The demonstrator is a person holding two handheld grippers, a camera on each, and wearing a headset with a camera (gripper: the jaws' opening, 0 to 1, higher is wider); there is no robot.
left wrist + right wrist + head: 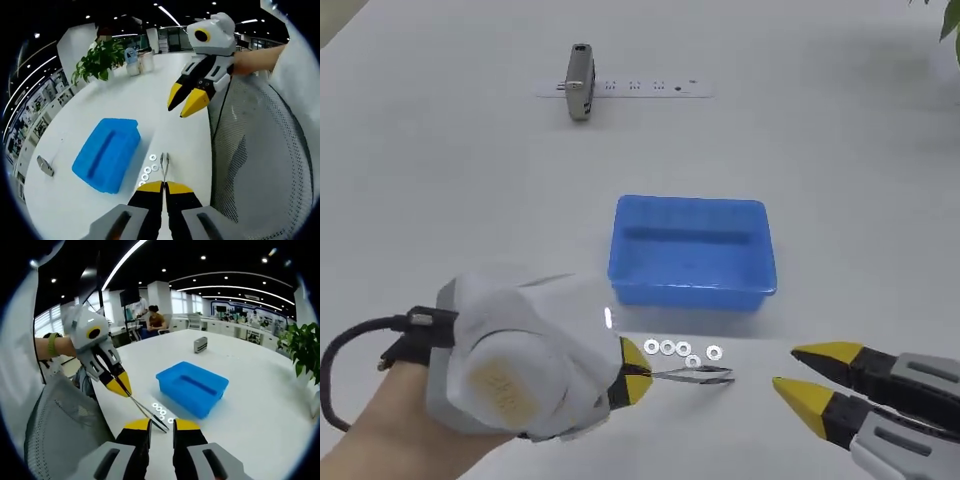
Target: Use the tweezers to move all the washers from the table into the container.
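Left tongs [645, 373] clamped on tweezers [700, 374] rear end; right tongs [783, 366] parted, empty. Tips to be lowered onto washers [683, 348], one pinched by rim, carried level over container [690, 285].

container [690, 284]: glossy plastic | washers [667, 347]: shiny metal | tweezers [705, 374]: bright metal | table [470, 180]: smooth matt

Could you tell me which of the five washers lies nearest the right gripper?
The washer at the row's right end in the head view, slightly apart from the other four.
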